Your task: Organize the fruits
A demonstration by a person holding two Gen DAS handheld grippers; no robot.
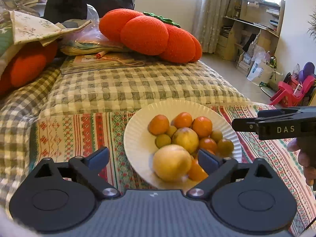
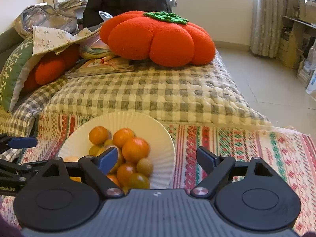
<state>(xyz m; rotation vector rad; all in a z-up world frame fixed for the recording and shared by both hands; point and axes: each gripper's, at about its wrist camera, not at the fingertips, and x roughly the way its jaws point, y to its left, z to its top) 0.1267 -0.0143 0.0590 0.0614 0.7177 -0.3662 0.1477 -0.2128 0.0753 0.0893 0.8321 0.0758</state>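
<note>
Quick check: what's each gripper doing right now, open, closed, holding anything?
Left gripper: open, holding nothing, over the plate of fruit.
Right gripper: open, holding nothing, at the plate's right edge.

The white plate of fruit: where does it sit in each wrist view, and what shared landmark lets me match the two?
Left wrist view: the white plate lies centre-right, low, with the open left gripper over its near edge.
Right wrist view: the plate lies centre-left, low, under the left finger of the open right gripper.
Shared landmark: the orange pumpkin cushion on the checked blanket behind the plate.
</note>
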